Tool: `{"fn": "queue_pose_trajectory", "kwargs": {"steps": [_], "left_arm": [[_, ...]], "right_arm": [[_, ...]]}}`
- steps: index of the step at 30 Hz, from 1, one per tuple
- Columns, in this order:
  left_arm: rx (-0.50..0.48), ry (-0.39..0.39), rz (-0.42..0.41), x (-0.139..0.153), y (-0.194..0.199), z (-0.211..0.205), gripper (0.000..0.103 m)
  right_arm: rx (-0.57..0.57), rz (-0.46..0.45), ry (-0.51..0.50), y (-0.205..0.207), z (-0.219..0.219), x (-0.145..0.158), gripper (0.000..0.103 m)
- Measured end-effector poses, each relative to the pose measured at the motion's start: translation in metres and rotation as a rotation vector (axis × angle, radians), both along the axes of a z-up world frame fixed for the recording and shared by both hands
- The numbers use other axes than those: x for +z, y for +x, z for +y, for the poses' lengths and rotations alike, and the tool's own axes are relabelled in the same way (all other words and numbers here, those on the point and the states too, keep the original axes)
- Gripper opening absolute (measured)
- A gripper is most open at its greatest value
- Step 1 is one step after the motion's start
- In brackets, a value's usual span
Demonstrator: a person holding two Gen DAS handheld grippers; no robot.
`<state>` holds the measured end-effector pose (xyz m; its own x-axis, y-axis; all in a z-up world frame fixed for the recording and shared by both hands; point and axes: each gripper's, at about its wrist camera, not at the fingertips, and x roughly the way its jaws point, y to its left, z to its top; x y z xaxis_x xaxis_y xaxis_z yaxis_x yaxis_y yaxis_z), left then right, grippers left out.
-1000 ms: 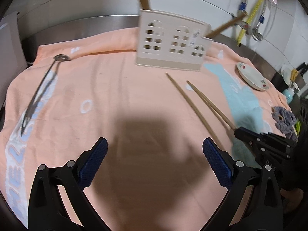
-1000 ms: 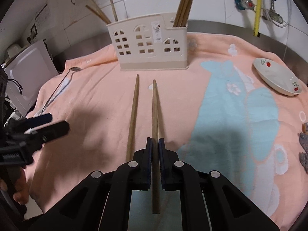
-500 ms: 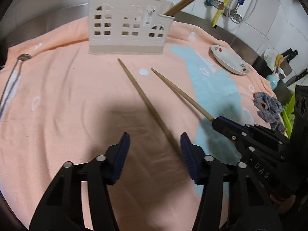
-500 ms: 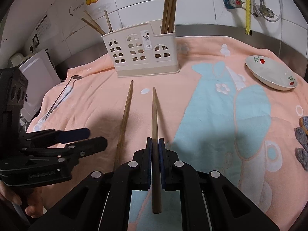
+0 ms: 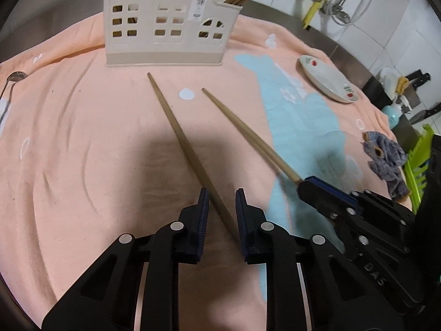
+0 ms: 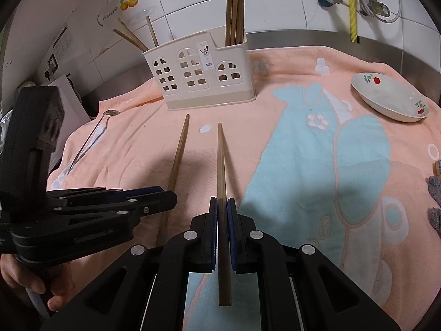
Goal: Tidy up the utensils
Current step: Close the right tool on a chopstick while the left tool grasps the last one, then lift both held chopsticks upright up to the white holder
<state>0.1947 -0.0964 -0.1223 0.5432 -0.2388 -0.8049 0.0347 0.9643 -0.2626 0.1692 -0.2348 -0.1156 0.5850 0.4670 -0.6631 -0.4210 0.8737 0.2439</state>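
Observation:
Two wooden chopsticks are on the peach towel in front of a cream utensil holder point(image 5: 165, 24) point(image 6: 201, 74) that holds several more chopsticks. My right gripper point(image 6: 222, 209) is shut on one chopstick point(image 6: 221, 165) near its thick end and holds it pointing at the holder; it also shows in the left wrist view point(image 5: 248, 135). My left gripper point(image 5: 222, 204) is narrowly open around the thick end of the other chopstick point(image 5: 182, 138) point(image 6: 177, 160), which lies on the towel; the jaws do not touch it.
A white dish point(image 5: 328, 78) point(image 6: 388, 96) with red print sits at the right of the towel. Metal tongs point(image 6: 91, 140) lie at the left edge. A grey rag point(image 5: 386, 160) lies at the far right. Tiled wall and pipes stand behind.
My left gripper moved right and forward to the lying chopstick and its jaws narrowed around it. My right gripper lifted its held chopstick slightly and came nearer the holder.

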Motion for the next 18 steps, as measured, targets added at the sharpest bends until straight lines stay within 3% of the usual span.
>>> {"fn": "queue_pose_trajectory", "kwargs": {"steps": [12, 18], "left_arm": [[0.019, 0.063, 0.003, -0.005, 0.001, 0.0, 0.012], [-0.004, 0.09, -0.032, 0.011, -0.01, 0.016, 0.009]], "right_arm": [[0.001, -0.001, 0.002, -0.002, 0.0, -0.001, 0.007], [-0.004, -0.042, -0.002, -0.006, 0.0, 0.012, 0.007]]}}
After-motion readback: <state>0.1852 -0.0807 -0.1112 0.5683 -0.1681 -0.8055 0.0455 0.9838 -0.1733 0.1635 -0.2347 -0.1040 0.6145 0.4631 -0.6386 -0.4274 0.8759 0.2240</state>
